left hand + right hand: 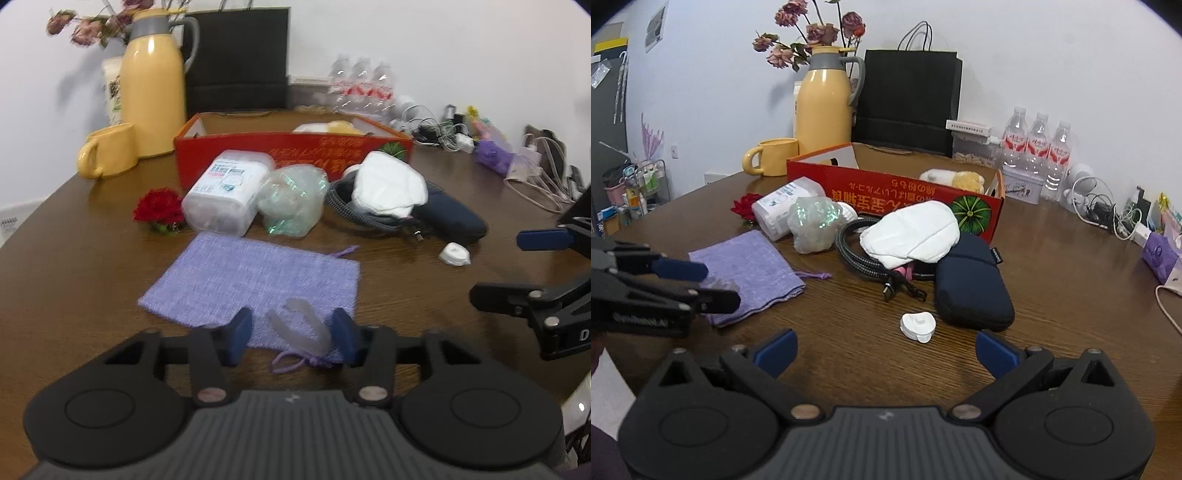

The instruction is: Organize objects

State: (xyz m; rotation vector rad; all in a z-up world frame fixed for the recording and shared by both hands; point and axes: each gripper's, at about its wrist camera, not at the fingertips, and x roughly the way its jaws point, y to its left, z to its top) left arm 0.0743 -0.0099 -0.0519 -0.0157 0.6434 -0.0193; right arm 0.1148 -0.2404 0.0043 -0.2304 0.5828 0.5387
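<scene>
Between the blue pads of the left gripper (293, 334), a translucent U-shaped piece (299, 328) is seen lying on the near end of a lilac drawstring pouch (255, 280). The jaws are set partway in around the piece. The pad at 3 o'clock looks nearly against it, while a strip of cloth is still visible between it and the pad at 9 o'clock, so it is judged not yet pinched.

For a clean pick-up, the gripper should be centred so that both pads meet the piece's outer arms together. The tips should be kept just above the weave, so that no fabric is gathered with the plastic. The pouch's cord (295, 360), lying at 6 o'clock of the piece, should be kept clear of the jaws. Since the piece looks thin and springy, the squeeze should be made slowly, then a straight lift tested before anything is carried.

Further out at 12 o'clock, past the pouch and a row of clutter, the red box (291, 155) is found on the table (74, 258). It is presumably the destination, although the pouch itself might be meant.

At 3 o'clock the right gripper (886, 349) is held with its jaws spread wide and nothing between them. A small white cap (918, 326) lies just ahead of it at 12 o'clock. A pouch corner could be pinned by this hand if the cloth rides up.
</scene>
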